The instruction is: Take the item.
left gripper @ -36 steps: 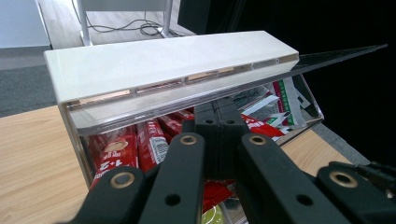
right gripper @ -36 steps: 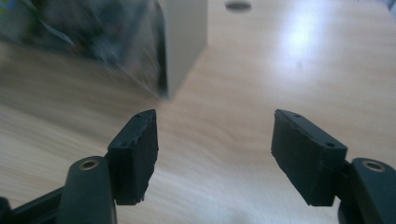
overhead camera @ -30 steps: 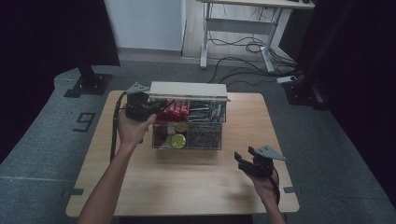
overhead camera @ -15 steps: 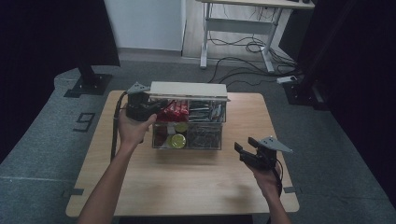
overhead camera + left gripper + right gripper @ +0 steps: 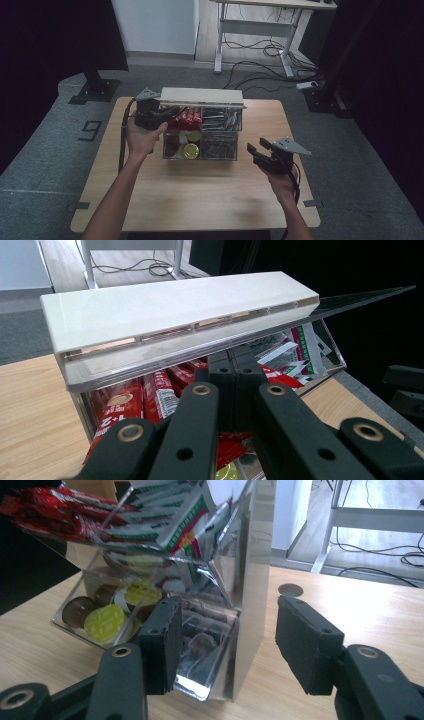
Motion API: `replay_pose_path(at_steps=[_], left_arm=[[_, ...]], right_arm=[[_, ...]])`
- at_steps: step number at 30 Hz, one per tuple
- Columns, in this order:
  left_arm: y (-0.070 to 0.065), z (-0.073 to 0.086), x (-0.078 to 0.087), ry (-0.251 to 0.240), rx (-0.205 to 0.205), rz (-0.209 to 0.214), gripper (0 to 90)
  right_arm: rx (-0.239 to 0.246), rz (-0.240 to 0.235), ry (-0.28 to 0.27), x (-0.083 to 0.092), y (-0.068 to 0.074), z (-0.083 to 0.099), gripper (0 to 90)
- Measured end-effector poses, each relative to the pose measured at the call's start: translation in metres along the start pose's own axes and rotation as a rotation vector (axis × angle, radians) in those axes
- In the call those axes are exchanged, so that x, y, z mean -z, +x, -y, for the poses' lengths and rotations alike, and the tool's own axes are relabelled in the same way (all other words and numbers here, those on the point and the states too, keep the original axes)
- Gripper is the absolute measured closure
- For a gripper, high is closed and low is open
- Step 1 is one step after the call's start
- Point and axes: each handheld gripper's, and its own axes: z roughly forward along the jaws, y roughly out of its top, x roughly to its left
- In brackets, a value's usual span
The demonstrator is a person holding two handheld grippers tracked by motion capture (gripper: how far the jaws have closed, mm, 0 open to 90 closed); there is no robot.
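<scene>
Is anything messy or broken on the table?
Nothing looks spilled or broken. The clear snack box sits straight on the table, lid raised, with red packets and round pods tidy inside.

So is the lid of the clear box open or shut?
Open. The white lid is lifted above the clear box, and red packets show beneath it.

White lid, red packets beneath, closed tool
</scene>
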Motion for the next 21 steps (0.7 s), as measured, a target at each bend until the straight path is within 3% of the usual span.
replay_pose_path(at_steps=[21], left_arm=[[0.001,0.002,-0.001,-0.006,0.005,0.001,90.0]], right_arm=[[0.019,-0.048,0.003,-0.020,0.013,-0.030,46.1]])
